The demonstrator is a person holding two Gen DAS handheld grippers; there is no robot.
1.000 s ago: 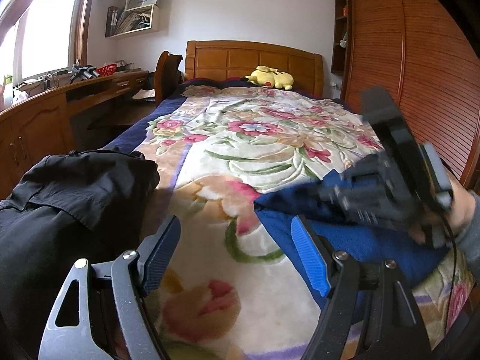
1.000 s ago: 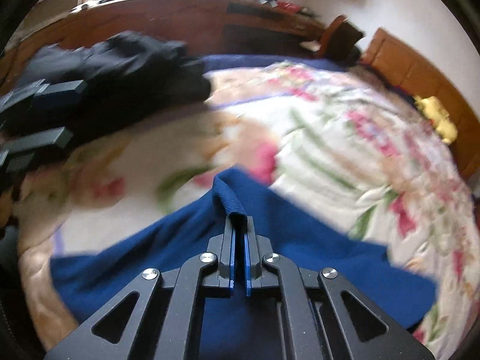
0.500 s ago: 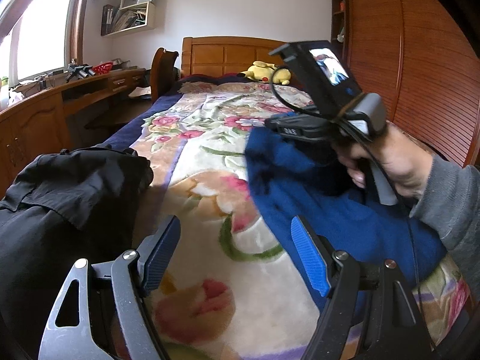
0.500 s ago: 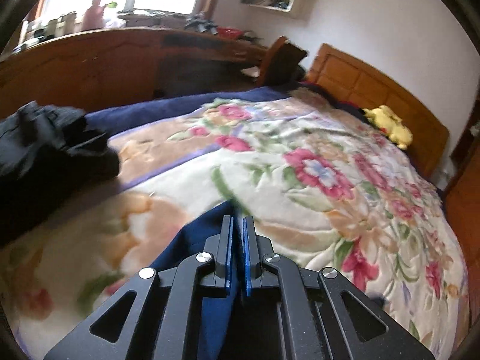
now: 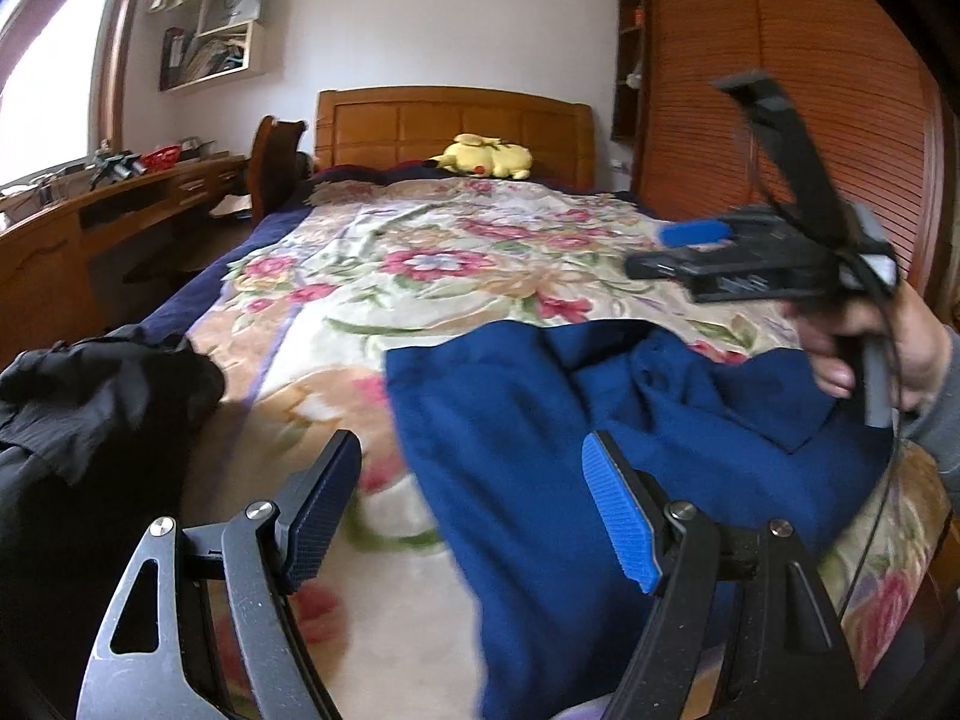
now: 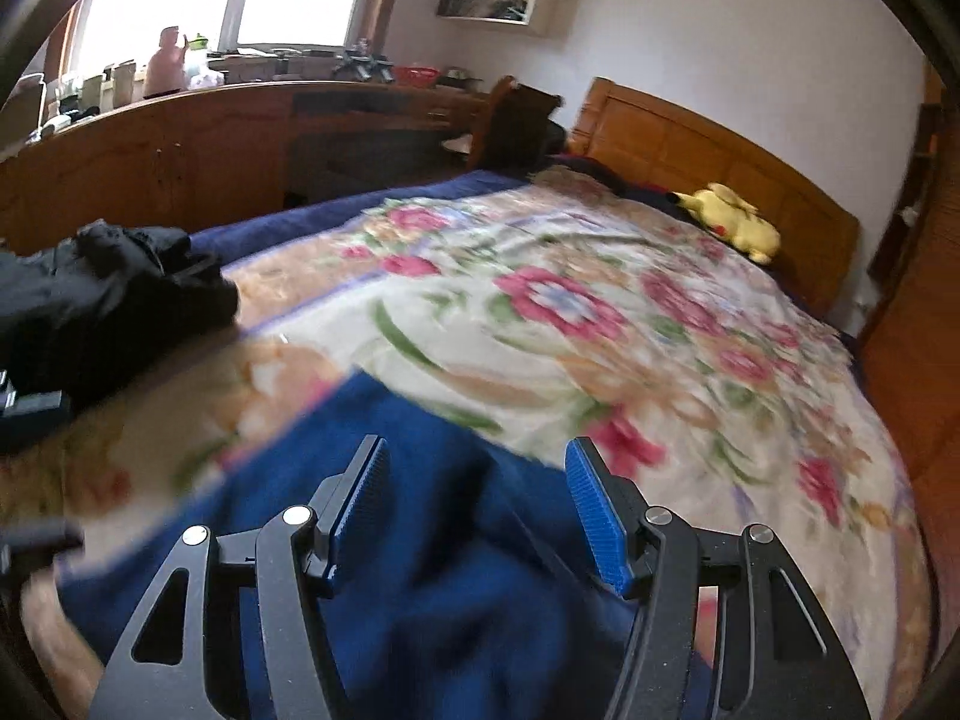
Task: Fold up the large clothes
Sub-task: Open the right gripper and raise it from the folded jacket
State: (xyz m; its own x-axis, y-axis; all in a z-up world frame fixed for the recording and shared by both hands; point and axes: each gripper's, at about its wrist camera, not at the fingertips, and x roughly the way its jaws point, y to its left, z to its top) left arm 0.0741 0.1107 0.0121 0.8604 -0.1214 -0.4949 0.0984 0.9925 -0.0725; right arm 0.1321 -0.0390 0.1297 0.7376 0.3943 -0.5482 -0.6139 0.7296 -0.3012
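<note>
Left gripper (image 5: pixel 471 516) is hanging low over the near end of the bed, jaws spread wide with nothing between them; the blue pads are clear of the cloth. Right gripper (image 6: pixel 477 510) is sitting above the blue garment (image 6: pixel 420 588), jaws opening, and no fabric is caught between them: cloth is lying below the pads, not pinched.

In the left wrist view the right gripper is showing side-on at the right edge, a hand (image 5: pixel 870 354) in a grey sleeve wrapping its handle, cable trailing down.

The blue garment (image 5: pixel 600 420) is lying on the floral blanket (image 5: pixel 420 264) at the near right part of the bed, one layer turned over another, with a rumpled fold line running across its upper part. Its near edge is running out of frame under both grippers.

A black garment (image 5: pixel 90 408) is sitting bunched at the near left edge of the bed, apart from the blue one, a strip of blanket between them.

Further up, the blanket is covering the rest of the bed. A yellow plush toy (image 5: pixel 486 157) is lying against the wooden headboard (image 5: pixel 450 120). A wooden tabletop (image 6: pixel 240 102) with clutter is running along the window wall; slatted wardrobe doors (image 5: pixel 810 120) are standing on the opposite side.
</note>
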